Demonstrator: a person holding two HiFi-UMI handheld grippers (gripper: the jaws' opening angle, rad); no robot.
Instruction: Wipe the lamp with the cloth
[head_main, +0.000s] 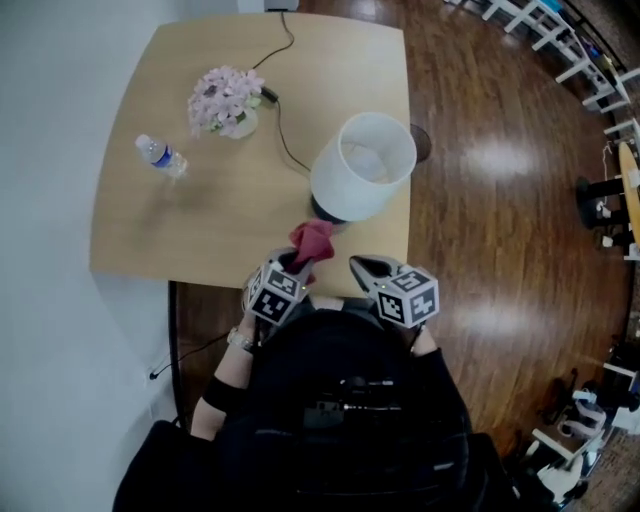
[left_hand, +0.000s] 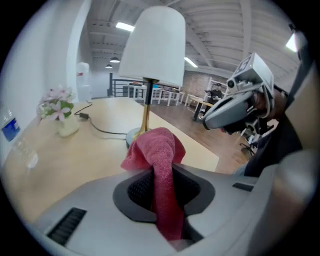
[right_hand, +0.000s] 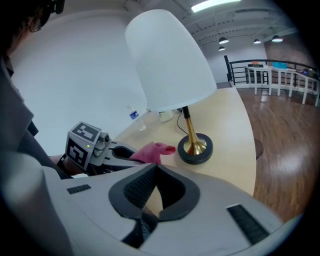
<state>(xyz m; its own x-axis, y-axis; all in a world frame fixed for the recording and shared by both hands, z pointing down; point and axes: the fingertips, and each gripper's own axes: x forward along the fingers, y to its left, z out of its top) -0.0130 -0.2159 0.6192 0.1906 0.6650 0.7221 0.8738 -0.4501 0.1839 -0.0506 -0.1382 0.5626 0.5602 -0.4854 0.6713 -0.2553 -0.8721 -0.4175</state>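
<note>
A lamp (head_main: 362, 165) w/ a white shade and brass stem is shown standing near the front right corner of a pale wood bench (head_main: 150, 230). A red cloth (left_hand: 155, 150) is clamped in the jaws of the left gripper (head_main: 298, 263): 1 strip is pinched btwn the pads and a loose wad is left bulging past the tips. It is prob. held that way so that the soft wad, not hard plastic, gets pressed to the lamp. The wad is aimed at the lamp base (right_hand: 195, 147) and lies just beside it. A thin gap seems to be left, so contact is judged not yet made. The shade is well above the cloth. The right gripper (right_hand: 156, 167) is held beside the left gripper and pointed at the same base, jaws closed tip to tip w/ nothing btwn them. It is prob. kept near to steady the lamp if needed. Farther back, a flower pot (head_main: 226, 100), a water bottle (head_main: 160, 155) and a black cord (left_hand: 102, 131) are seen, apart from the cloth.
</note>
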